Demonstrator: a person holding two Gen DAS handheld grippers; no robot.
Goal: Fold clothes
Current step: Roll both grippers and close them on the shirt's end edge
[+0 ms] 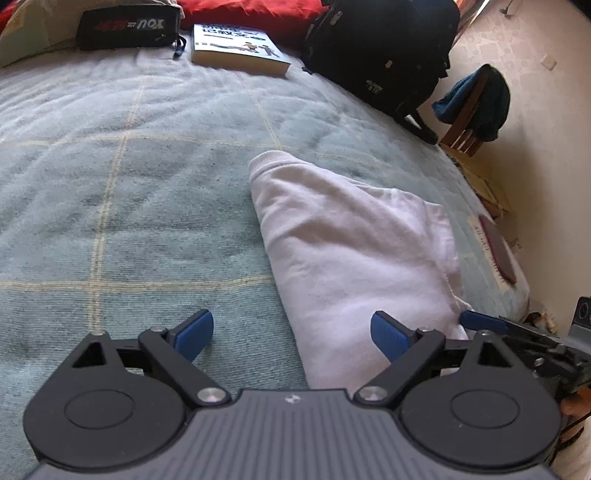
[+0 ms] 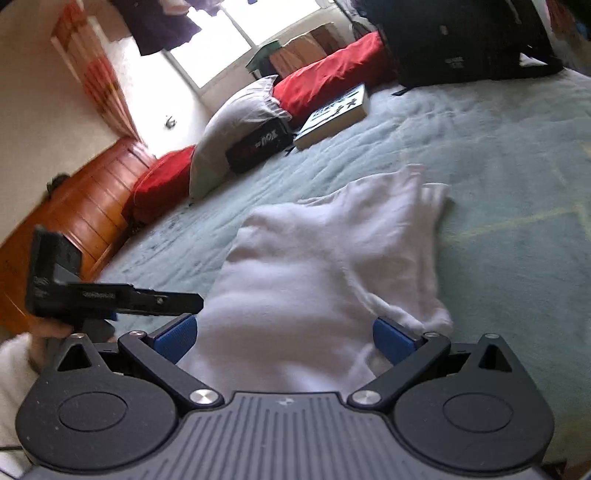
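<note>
A white garment (image 1: 351, 251) lies folded into a long bundle on the pale green blanket (image 1: 129, 166); it also shows in the right wrist view (image 2: 314, 266). My left gripper (image 1: 293, 334) is open just above the garment's near end, its left finger over the blanket, its right finger over the cloth. My right gripper (image 2: 284, 338) is open over the garment's near edge, empty. The right gripper also shows in the left wrist view (image 1: 517, 332), beside the cloth. The left gripper shows at the left of the right wrist view (image 2: 110, 295).
At the far end of the bed lie a book (image 1: 236, 46), a black pouch (image 1: 127, 27), a black backpack (image 1: 384, 55) and red and grey pillows (image 2: 325, 74). A chair with dark cloth (image 1: 476, 103) stands beside the bed. A wooden headboard (image 2: 74, 221) is at the left.
</note>
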